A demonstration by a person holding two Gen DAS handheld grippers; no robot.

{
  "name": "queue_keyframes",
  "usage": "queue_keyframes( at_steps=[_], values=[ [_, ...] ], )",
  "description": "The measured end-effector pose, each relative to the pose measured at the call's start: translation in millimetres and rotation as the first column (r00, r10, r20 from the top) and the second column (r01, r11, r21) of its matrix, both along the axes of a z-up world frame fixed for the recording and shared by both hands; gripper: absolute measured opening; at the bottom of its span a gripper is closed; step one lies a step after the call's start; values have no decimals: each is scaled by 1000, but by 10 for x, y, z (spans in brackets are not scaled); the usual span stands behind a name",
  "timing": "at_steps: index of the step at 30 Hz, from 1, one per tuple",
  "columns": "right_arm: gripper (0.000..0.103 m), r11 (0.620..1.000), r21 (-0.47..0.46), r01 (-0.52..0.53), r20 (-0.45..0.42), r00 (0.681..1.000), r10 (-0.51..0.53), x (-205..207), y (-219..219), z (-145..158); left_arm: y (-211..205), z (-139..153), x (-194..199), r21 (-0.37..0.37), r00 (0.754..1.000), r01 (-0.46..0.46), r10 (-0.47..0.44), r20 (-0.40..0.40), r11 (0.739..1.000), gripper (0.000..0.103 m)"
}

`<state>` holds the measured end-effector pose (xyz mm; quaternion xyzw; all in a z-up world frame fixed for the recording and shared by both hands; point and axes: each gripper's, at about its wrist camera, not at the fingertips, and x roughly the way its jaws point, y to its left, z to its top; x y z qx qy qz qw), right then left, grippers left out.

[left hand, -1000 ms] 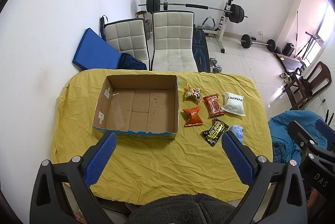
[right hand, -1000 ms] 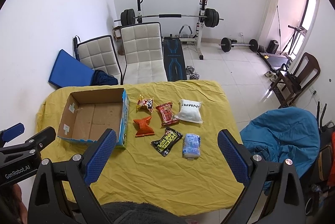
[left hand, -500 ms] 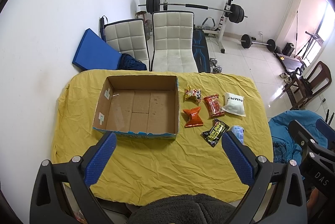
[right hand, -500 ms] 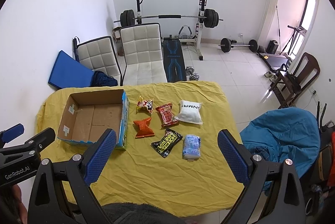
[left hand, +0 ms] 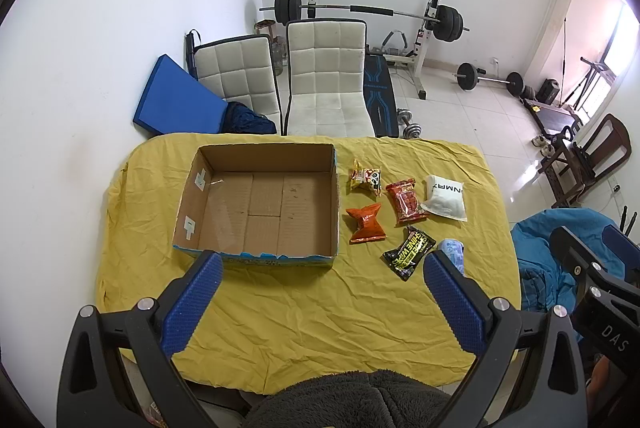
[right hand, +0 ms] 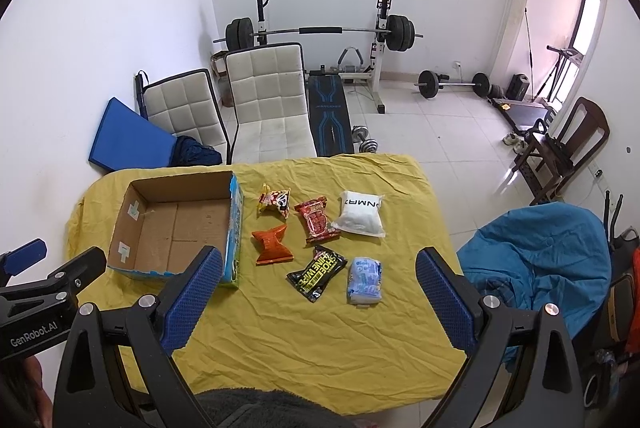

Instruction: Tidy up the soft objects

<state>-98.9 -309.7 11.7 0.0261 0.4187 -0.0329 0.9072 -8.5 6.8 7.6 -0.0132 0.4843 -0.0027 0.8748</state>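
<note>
An empty open cardboard box (left hand: 260,204) (right hand: 176,228) sits on the yellow-covered table (left hand: 304,308) (right hand: 320,332). To its right lie several soft packets: a yellow snack bag (left hand: 366,178) (right hand: 274,200), an orange bag (left hand: 365,224) (right hand: 272,244), a red bag (left hand: 405,202) (right hand: 317,221), a white pouch (left hand: 445,198) (right hand: 360,214), a black wipes pack (left hand: 409,252) (right hand: 317,272) and a pale blue pack (left hand: 452,252) (right hand: 364,280). My left gripper (left hand: 320,302) and right gripper (right hand: 318,298) are open, empty, high above the table's near edge.
Two white chairs (left hand: 324,80) and a blue mat (left hand: 176,102) stand behind the table. A weight bench with barbell (right hand: 320,36) is further back. A blue beanbag (right hand: 536,260) sits right of the table, a wooden chair (right hand: 568,144) beyond it.
</note>
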Motion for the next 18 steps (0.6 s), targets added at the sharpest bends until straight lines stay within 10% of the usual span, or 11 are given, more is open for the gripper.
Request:
queue_keyframes(
  at_steps=[18],
  values=[
    [99, 1000, 23, 21, -36, 999, -20, 144, -101, -178, -91, -110, 157, 9, 1000, 22, -22, -14, 1000, 103]
  ],
)
